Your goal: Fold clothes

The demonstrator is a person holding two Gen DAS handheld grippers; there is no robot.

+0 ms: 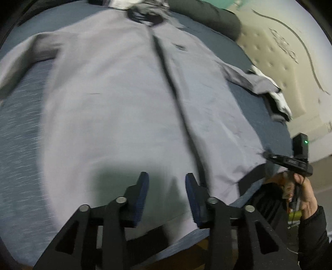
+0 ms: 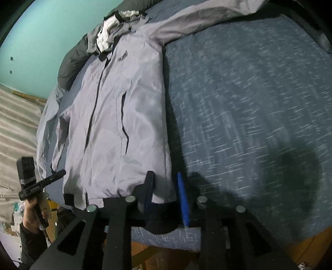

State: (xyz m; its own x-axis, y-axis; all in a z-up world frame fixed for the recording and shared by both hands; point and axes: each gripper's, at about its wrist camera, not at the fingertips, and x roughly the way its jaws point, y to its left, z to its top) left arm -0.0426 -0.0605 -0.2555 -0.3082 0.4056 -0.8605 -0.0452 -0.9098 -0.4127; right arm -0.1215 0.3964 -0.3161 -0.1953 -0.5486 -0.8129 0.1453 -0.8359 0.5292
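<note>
A light grey zip jacket (image 1: 116, 99) lies spread face up on the bed, hood at the far end and sleeves out to both sides. My left gripper (image 1: 167, 180) is open just above the near hem, with nothing between its fingers. In the right wrist view the same jacket (image 2: 116, 116) lies at the left, and the left gripper (image 2: 62, 172) shows at its left hem corner. My right gripper (image 2: 164, 187) is open and straddles the right hem corner at the bed's edge. The left wrist view shows the right gripper (image 1: 267, 154) side-on in a hand.
A blue-grey speckled bed sheet (image 2: 249, 103) covers the mattress, bare to the jacket's right. A dark pillow (image 1: 207, 14) lies at the far end. Black and white clothes (image 1: 278, 103) sit under one sleeve. A beige quilted surface (image 1: 280, 52) and a teal wall (image 2: 51, 31) border the bed.
</note>
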